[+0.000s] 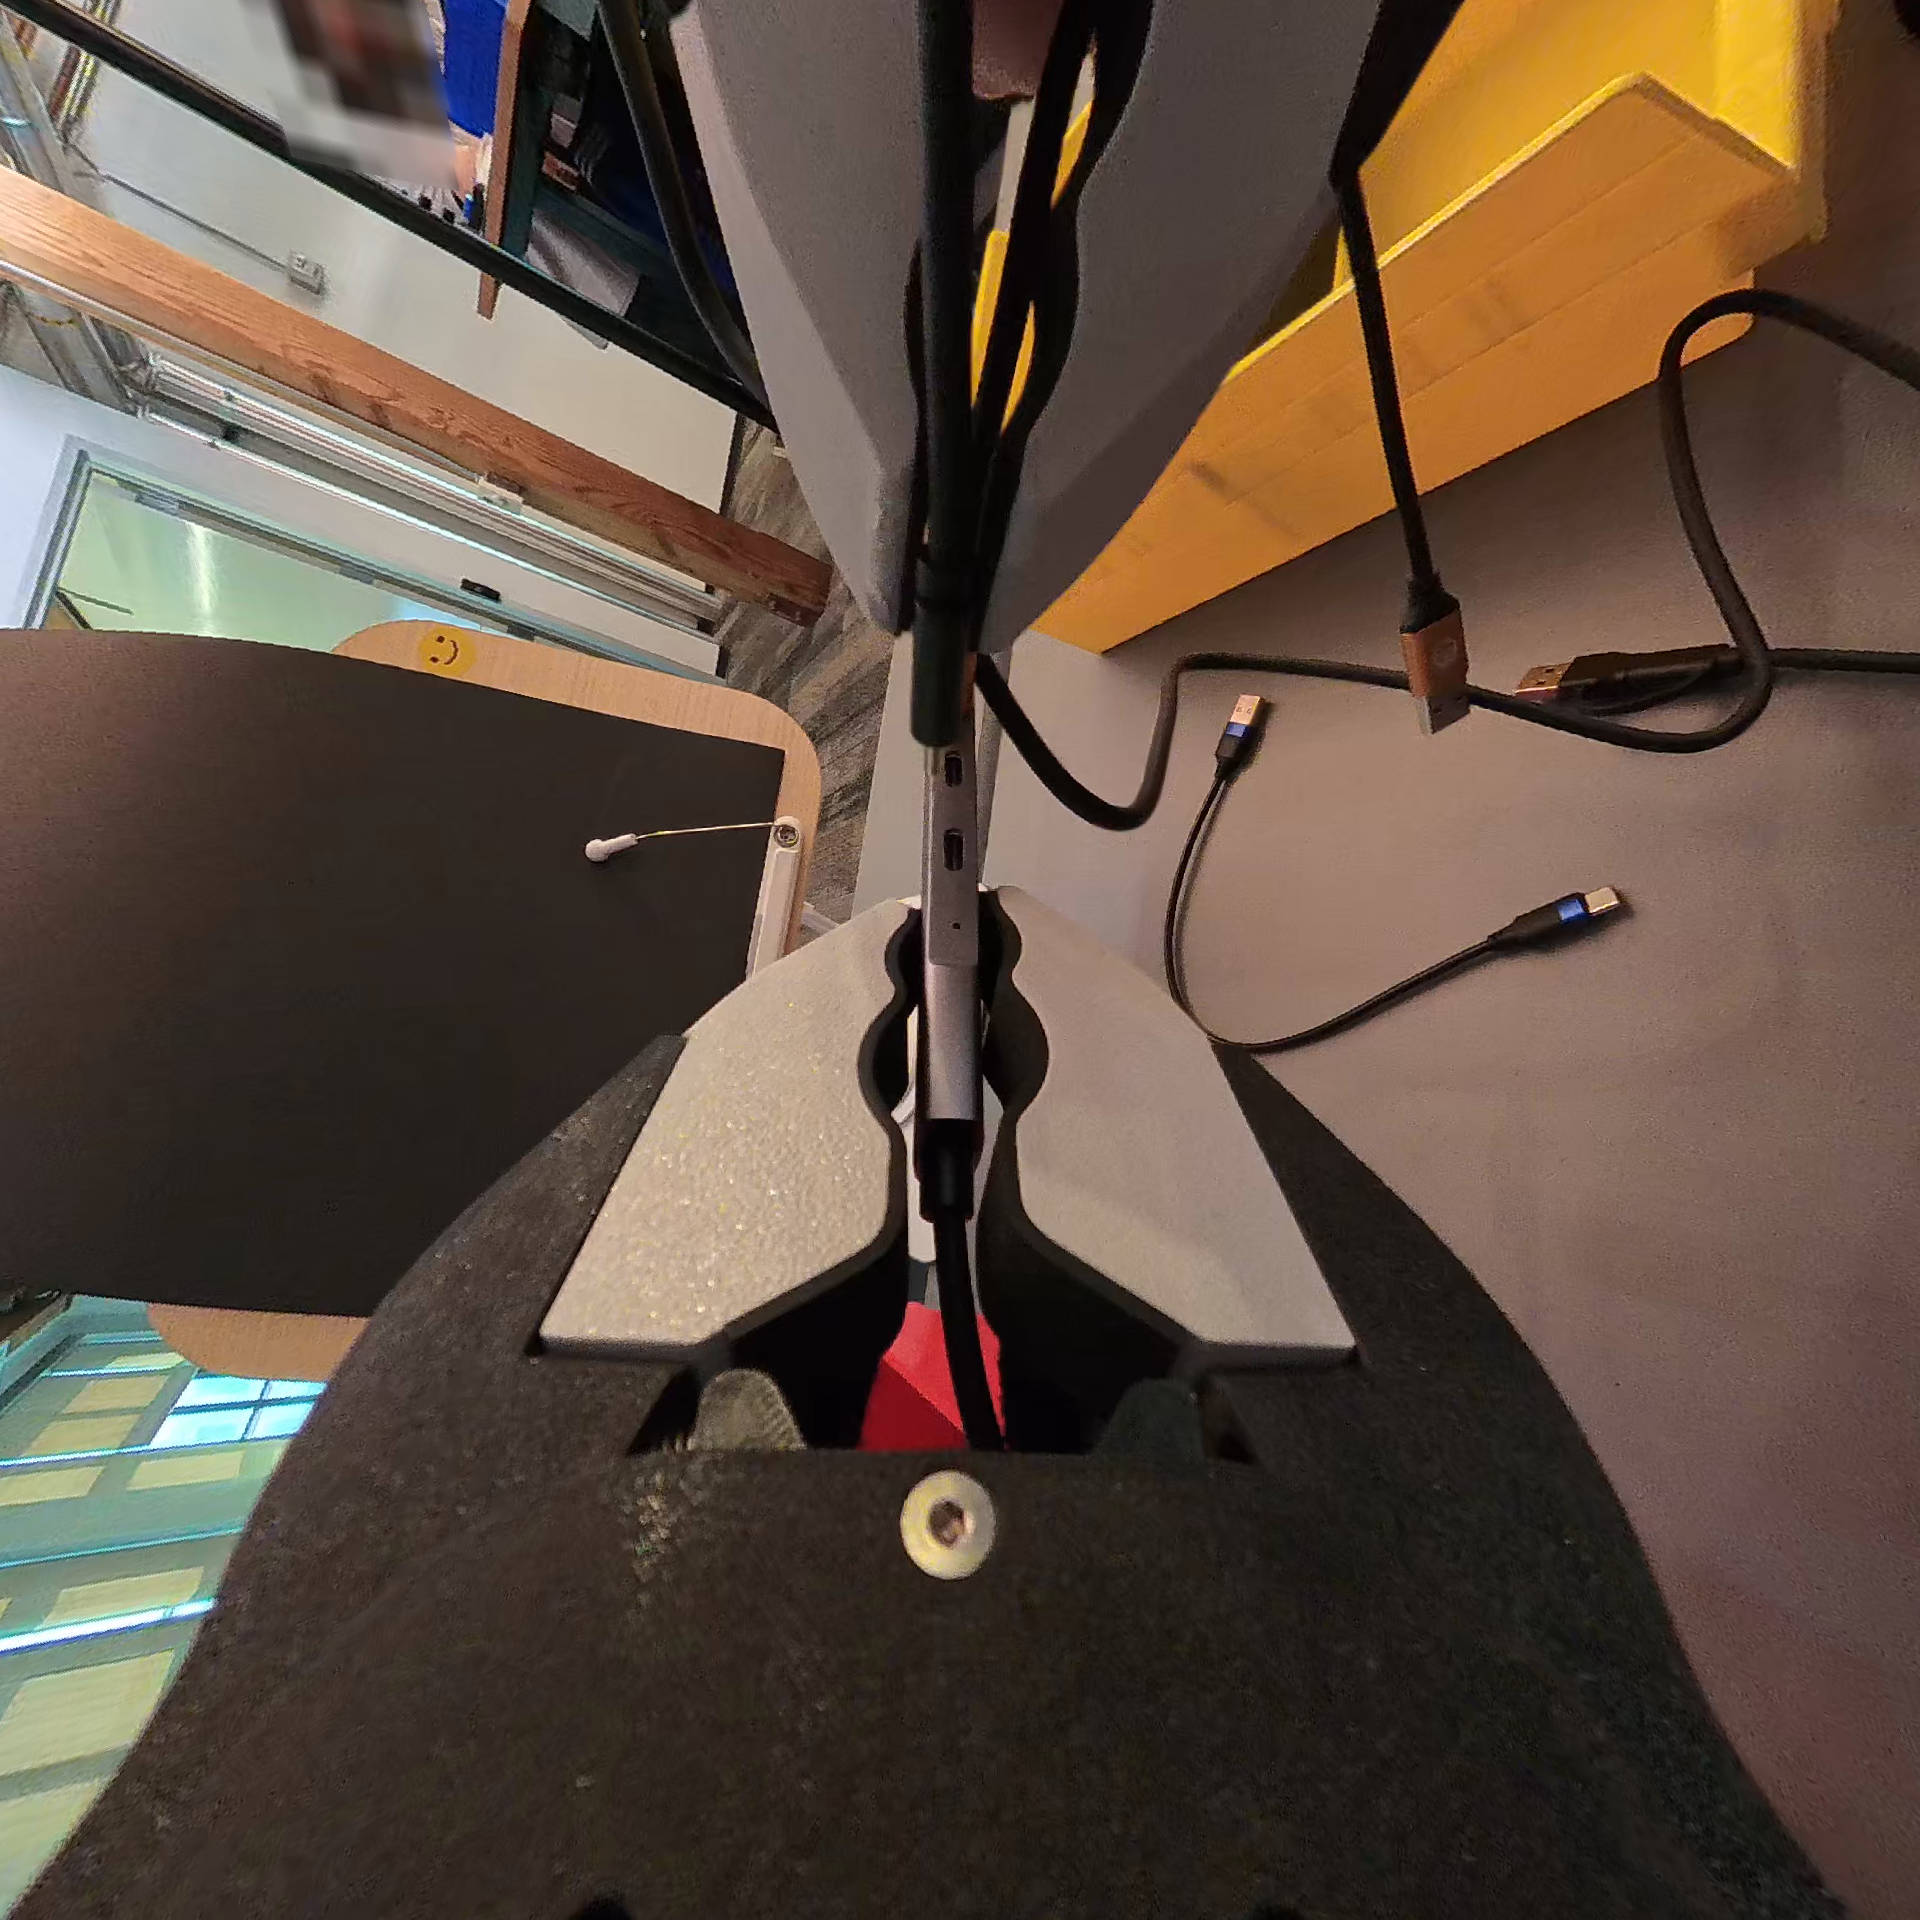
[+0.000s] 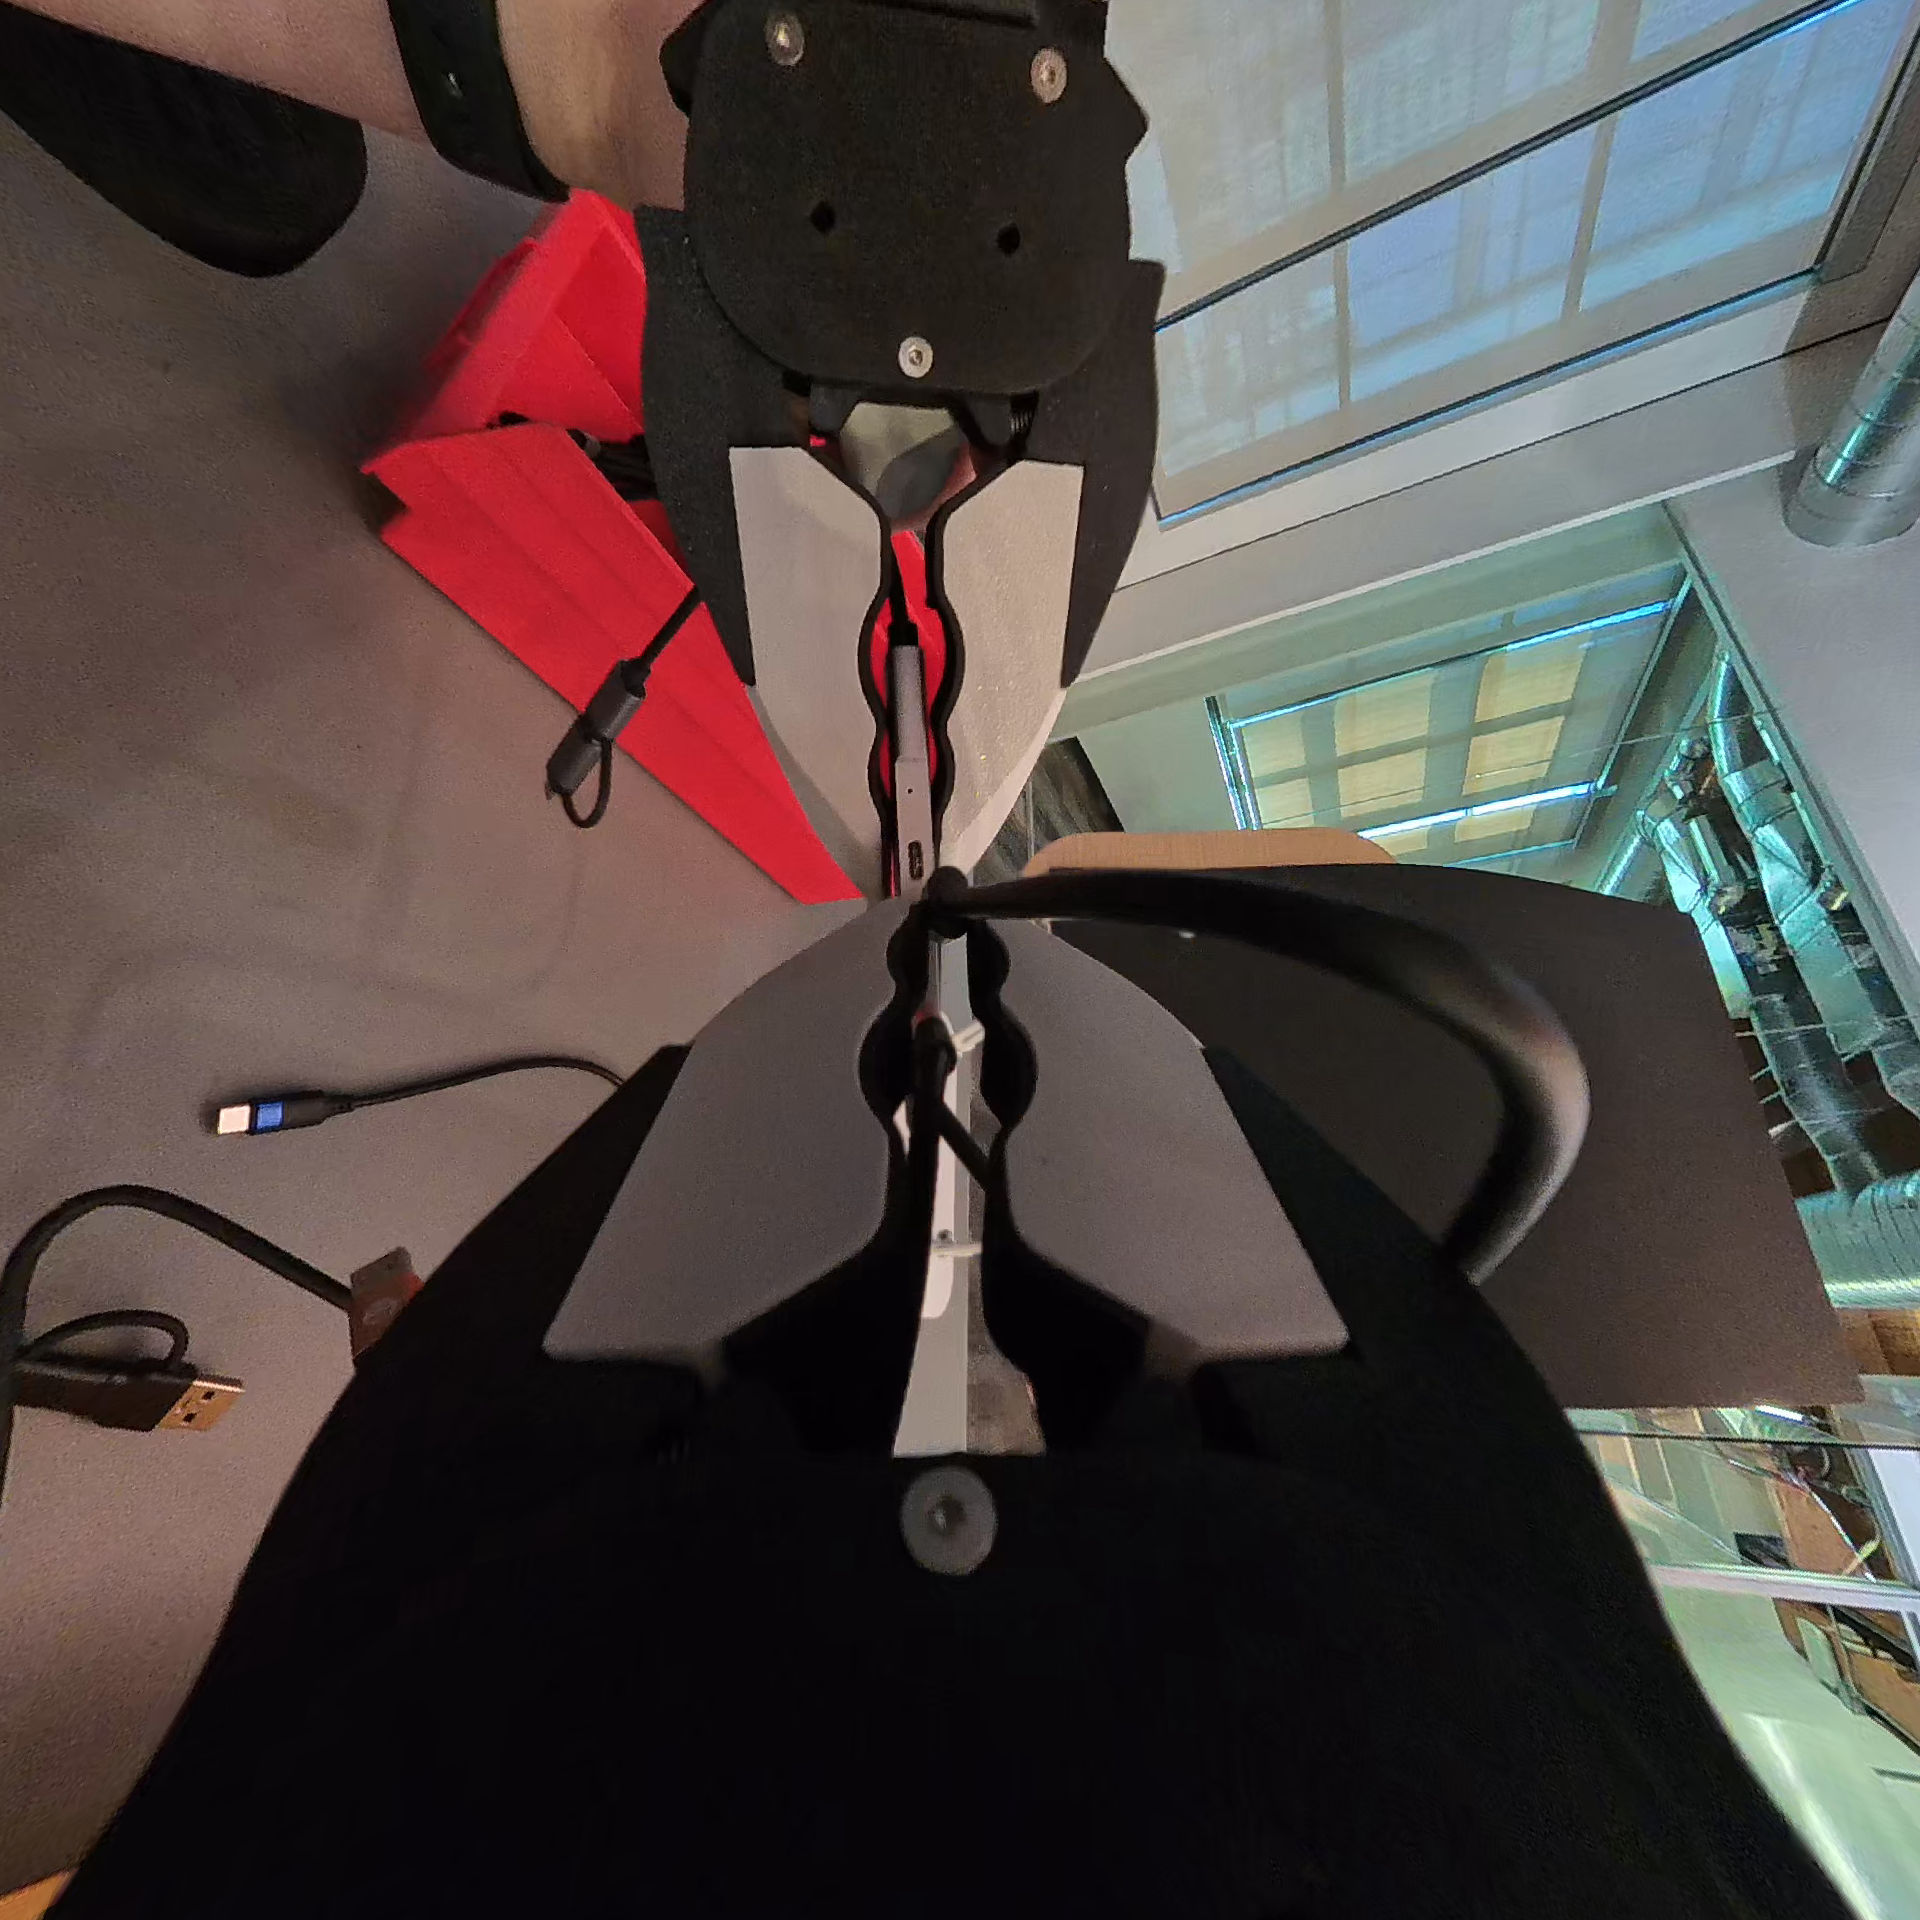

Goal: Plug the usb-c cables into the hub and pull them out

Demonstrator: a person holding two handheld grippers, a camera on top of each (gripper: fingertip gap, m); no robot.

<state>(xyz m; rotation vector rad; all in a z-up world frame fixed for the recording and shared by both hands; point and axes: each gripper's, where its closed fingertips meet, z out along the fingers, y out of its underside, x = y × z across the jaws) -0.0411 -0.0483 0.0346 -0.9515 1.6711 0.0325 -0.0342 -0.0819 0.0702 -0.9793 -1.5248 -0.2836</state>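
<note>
Two scalloped grey tongs — left tongs (image 1: 948, 914) clamp the slim metal hub (image 1: 951, 935).

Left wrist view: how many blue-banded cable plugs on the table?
2. Upper plug lies below the yellow bin; lower plug lies right of the left tongs. More may be hidden.

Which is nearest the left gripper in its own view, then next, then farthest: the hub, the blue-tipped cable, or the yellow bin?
1. Hub: clamped in the left gripper.
2. Blue-tipped cable: on the table, to the right.
3. Yellow bin: farthest, upper right.
</note>
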